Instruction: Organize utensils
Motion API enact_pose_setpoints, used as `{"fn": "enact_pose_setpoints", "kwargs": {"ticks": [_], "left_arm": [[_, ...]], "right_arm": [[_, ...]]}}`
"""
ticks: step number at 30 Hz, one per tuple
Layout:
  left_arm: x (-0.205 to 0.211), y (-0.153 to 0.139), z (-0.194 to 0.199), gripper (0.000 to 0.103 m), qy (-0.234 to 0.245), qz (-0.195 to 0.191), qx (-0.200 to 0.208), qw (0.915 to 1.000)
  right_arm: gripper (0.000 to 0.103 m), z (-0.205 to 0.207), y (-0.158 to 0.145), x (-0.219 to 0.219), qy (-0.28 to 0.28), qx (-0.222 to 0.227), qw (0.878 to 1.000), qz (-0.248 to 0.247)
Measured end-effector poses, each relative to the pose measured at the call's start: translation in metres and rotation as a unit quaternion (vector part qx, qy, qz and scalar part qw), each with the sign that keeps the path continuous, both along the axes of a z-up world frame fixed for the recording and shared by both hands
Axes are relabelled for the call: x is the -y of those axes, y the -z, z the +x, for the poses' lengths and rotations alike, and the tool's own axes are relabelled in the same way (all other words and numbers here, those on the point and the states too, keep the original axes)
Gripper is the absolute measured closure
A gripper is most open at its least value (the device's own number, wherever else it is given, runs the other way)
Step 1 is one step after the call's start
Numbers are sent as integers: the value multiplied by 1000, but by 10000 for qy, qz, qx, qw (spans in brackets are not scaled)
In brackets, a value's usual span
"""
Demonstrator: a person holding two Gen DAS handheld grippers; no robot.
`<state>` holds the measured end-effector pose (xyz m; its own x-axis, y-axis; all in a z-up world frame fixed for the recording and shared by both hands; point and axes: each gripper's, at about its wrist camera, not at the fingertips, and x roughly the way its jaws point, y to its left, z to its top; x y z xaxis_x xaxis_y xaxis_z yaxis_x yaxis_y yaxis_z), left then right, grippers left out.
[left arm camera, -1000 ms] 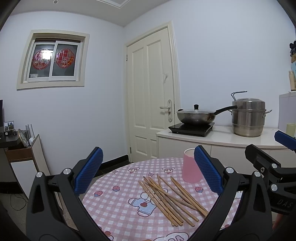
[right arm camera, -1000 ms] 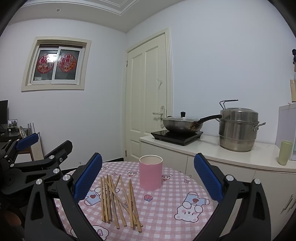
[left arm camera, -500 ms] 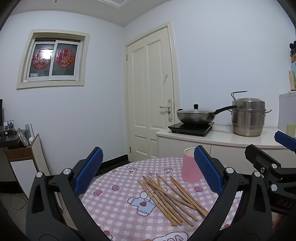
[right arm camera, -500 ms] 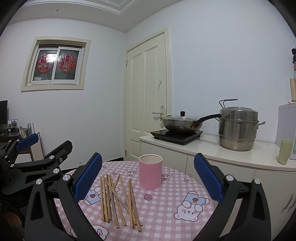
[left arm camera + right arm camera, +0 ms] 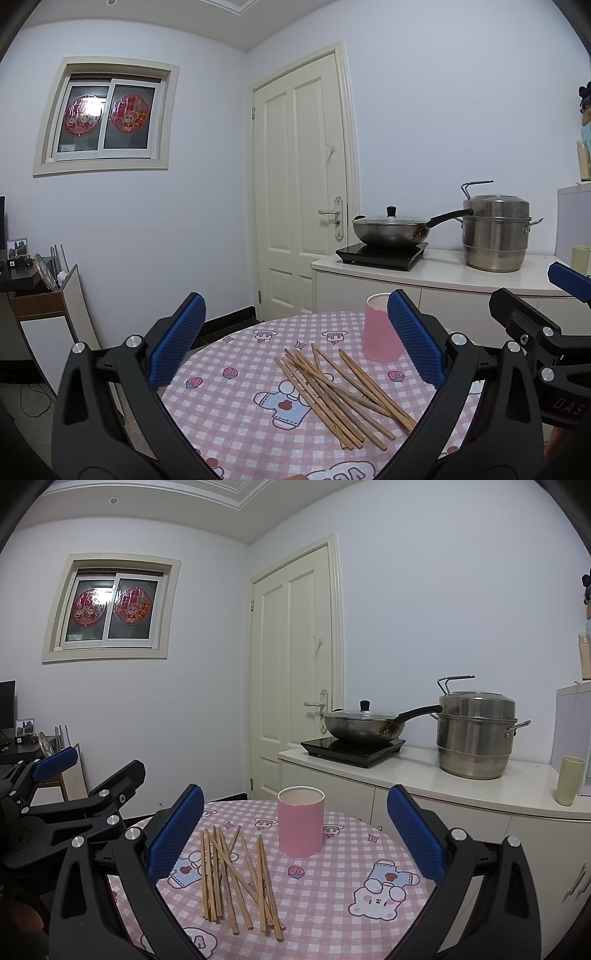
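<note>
With both sets of jaws spread wide and nothing between them, I hang above the near edge of the round bench [image 5: 332, 915], whose pink checked cloth carries cartoon bears. My left gripper [image 5: 295, 345] frames the bare cloth and the chopsticks; my right gripper [image 5: 295, 830] frames the chopsticks and the cup together. From the right wrist view my left gripper shows at the far left, clear of the bench top; from the left wrist view my right gripper juts in at the right edge.

Just beyond my jaws lie the wooden chopsticks [image 5: 236, 875], a loose scatter flat on the cloth, several crossing each other, none in the cup. They sit left of the pink cup [image 5: 301, 825], close to it but apart. That cup stands upright toward the far side of the bench, its open mouth showing a pale inside.

Farther off to the right, a white counter [image 5: 413, 771] runs along the wall. On it a black hob [image 5: 352, 747] bears a lidded wok [image 5: 364, 727], with a steel steamer pot [image 5: 474, 734] beside it and a pale green cup [image 5: 569, 781] at the right end. Behind stand a cream door [image 5: 295, 672] and, to the far left, a window [image 5: 110, 607] with red paper decorations.
</note>
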<state>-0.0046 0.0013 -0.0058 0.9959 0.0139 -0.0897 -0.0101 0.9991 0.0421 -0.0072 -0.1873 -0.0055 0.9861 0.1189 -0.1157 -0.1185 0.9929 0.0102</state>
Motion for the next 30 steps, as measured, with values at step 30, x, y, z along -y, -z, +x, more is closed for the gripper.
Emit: {"fn": "enact_pose_setpoints", "kwargs": {"ticks": [30], "left_arm": [[-2,3,5,6,-93,45,-81,9999]], "right_arm": [[7,7,6,-1,-172,-165,9996,119]]}}
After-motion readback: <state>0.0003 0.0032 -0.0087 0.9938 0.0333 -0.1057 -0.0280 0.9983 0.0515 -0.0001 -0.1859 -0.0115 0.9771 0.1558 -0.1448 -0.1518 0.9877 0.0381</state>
